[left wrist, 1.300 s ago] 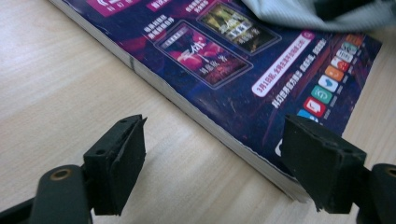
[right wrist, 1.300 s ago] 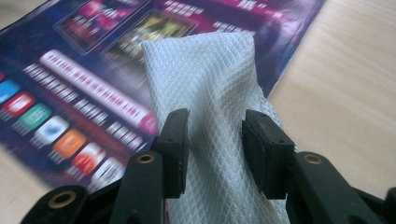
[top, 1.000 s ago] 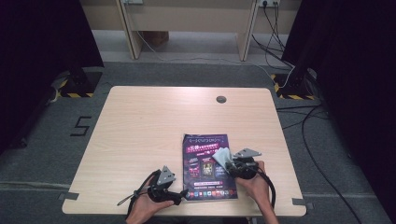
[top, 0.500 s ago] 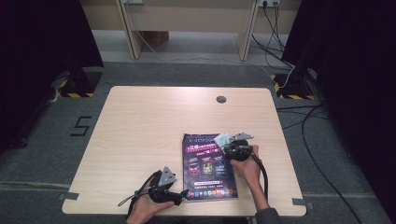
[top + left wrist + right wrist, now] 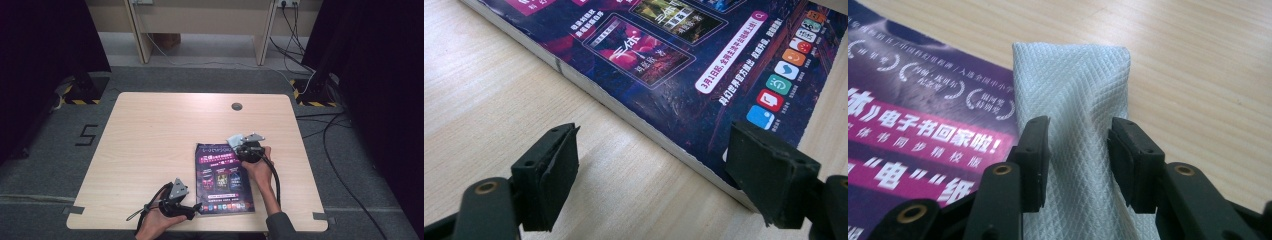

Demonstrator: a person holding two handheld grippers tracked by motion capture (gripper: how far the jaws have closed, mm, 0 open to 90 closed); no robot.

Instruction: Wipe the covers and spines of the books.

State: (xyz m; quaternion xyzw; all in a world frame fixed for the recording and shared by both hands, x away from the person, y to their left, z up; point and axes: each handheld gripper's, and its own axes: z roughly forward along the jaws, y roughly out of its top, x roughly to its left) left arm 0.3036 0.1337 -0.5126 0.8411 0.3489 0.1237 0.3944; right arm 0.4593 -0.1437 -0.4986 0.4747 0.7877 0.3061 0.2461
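While resting low at the desk's near edge, left claw spread wide, astride the near corner of one magazine, pads clear of it. Farther right, right claw reached forward over the magazine's far right corner, pinching one folded white cloth. Two claws, one magazine, one cloth.

I read Chinese print on the magazine cover: "电子书回家啦!" in white on a pink band. At nine o'clock from the table, floor tape forms "5".
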